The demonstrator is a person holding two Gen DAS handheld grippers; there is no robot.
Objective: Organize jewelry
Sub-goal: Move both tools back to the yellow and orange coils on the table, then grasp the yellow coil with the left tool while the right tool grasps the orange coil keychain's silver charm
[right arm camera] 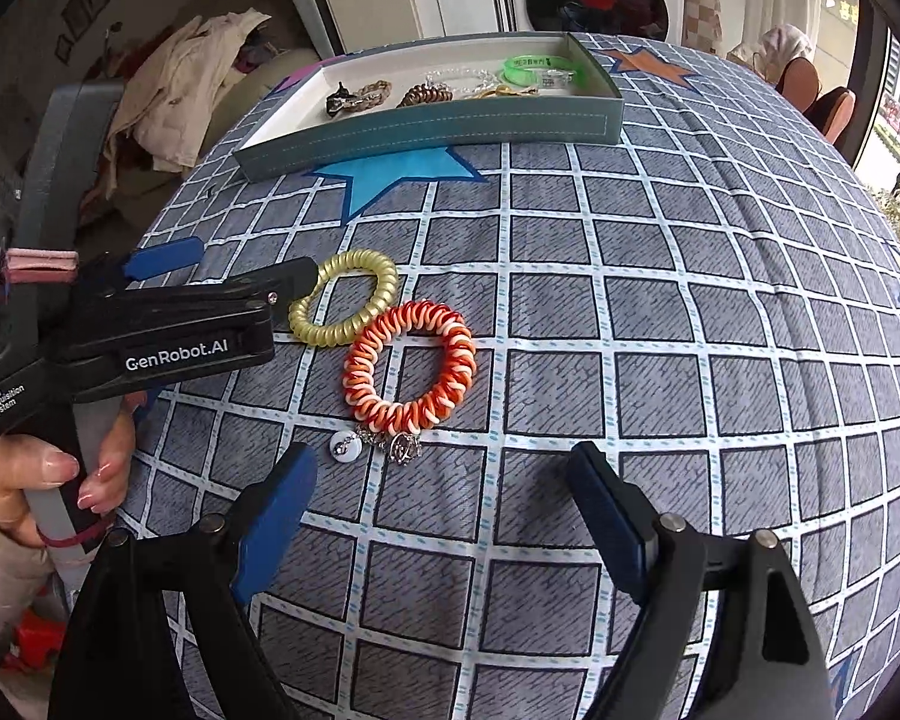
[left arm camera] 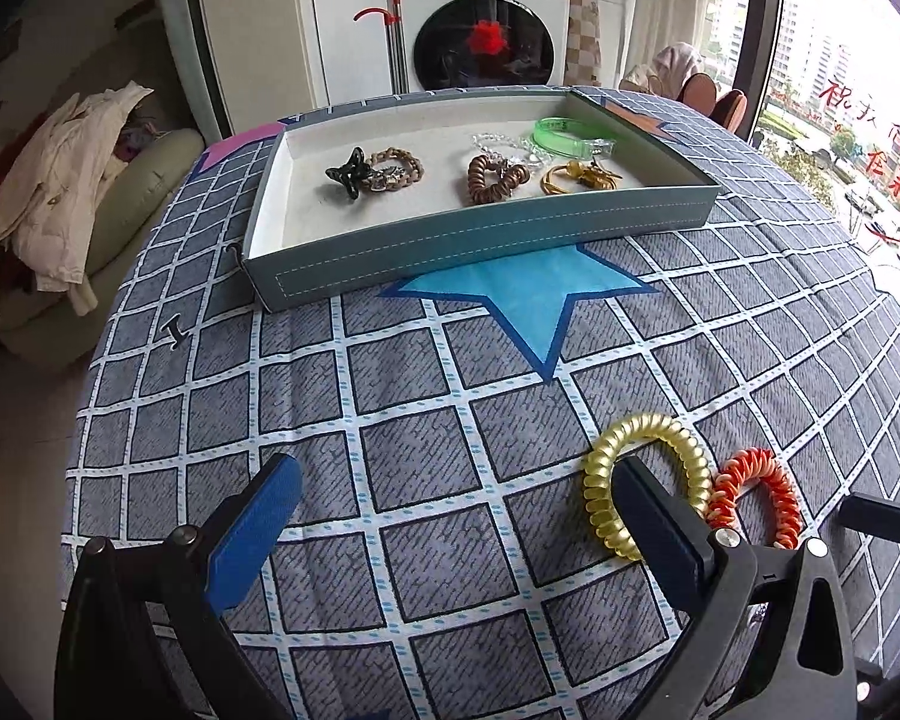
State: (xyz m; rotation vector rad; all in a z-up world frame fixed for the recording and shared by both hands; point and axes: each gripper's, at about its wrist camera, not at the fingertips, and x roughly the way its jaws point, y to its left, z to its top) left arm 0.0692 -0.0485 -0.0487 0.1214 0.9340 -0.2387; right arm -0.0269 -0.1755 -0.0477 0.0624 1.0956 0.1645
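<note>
A yellow coil hair tie [left arm camera: 648, 474] [right arm camera: 345, 304] and an orange-and-white coil bracelet [left arm camera: 756, 495] [right arm camera: 411, 363] with small charms [right arm camera: 378, 444] lie on the checked cloth. My left gripper [left arm camera: 456, 492] is open; its right finger [left arm camera: 660, 516] sits inside the yellow tie's ring. It shows in the right wrist view [right arm camera: 234, 276]. My right gripper [right arm camera: 444, 480] is open, empty, just short of the bracelet. A grey-blue tray [left arm camera: 486, 240] [right arm camera: 426, 129] at the far side holds several hair ties and bracelets.
The table wears a grey checked cloth with a blue star [left arm camera: 522, 300]. A sofa with clothes [left arm camera: 60, 192] stands left, a washing machine [left arm camera: 486, 30] behind, chairs [right arm camera: 810, 84] at the far right.
</note>
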